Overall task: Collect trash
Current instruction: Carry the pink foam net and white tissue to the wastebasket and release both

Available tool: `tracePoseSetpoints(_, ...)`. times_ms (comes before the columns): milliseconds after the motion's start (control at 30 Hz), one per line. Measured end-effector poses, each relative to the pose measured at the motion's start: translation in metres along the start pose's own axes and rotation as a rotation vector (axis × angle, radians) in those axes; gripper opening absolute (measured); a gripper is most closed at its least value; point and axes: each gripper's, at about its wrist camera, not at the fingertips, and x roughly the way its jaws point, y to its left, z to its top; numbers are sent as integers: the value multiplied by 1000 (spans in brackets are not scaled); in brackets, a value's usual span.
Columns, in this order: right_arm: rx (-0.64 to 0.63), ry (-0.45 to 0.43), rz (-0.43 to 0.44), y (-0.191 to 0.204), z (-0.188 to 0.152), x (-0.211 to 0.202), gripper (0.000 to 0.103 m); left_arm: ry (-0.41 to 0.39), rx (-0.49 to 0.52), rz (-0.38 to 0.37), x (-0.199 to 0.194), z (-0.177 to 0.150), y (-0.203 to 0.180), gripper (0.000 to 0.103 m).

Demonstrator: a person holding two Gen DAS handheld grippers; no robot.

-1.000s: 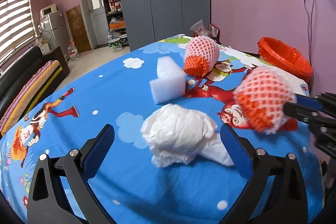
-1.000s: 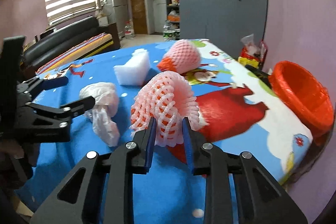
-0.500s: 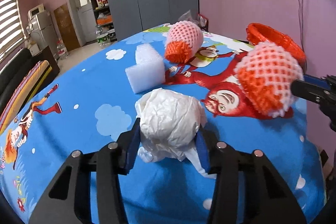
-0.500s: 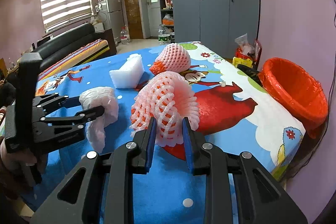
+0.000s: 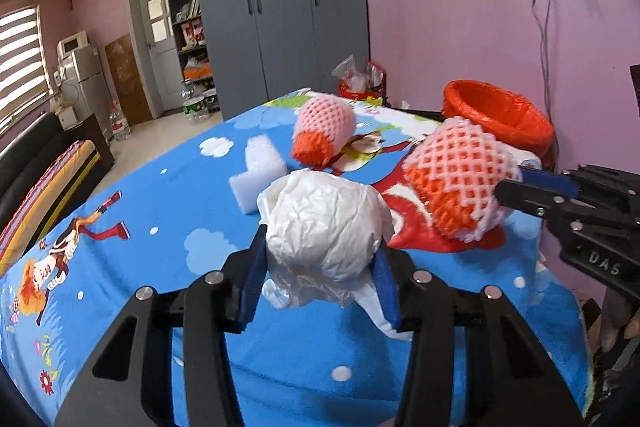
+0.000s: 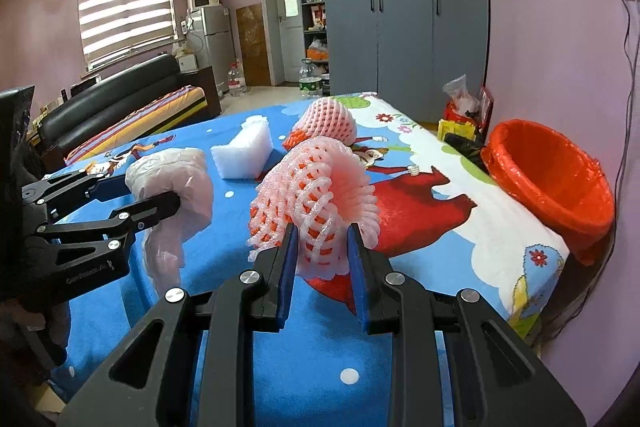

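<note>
My left gripper (image 5: 320, 271) is shut on a crumpled white plastic bag (image 5: 324, 223), held just above the blue cartoon tablecloth (image 5: 152, 195); the bag (image 6: 176, 183) hangs from the left gripper (image 6: 156, 193) in the right wrist view too. My right gripper (image 6: 322, 247) is shut on a pink foam fruit net (image 6: 316, 191), seen from the side in the left wrist view as the net (image 5: 460, 179) held by the right gripper (image 5: 516, 183). An orange bin (image 6: 548, 175) lined with an orange bag stands off the table's right edge, also the bin (image 5: 500, 115).
A second pink foam net (image 5: 324, 127) and a white foam block (image 5: 260, 171) lie on the table further back. Behind the table corner sit a clear bag and red packets (image 6: 464, 103). A purple wall (image 6: 560, 47) runs along the right; a black sofa (image 6: 120, 103) stands to the left.
My left gripper closed on the white bag and lifted it off the cloth, moving toward the right. The right gripper kept its hold on the net and drifted slightly.
</note>
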Motion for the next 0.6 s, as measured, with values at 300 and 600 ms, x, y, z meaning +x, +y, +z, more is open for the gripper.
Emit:
tracePoseSetpoints(300, 38, -46, -16, -20, -3, -22, 25, -20, 48, -38, -12, 11, -33, 47)
tracePoseSetpoints(600, 88, -61, -47, -47, -12, -34, 25, -23, 114, -74, -10, 26, -68, 47)
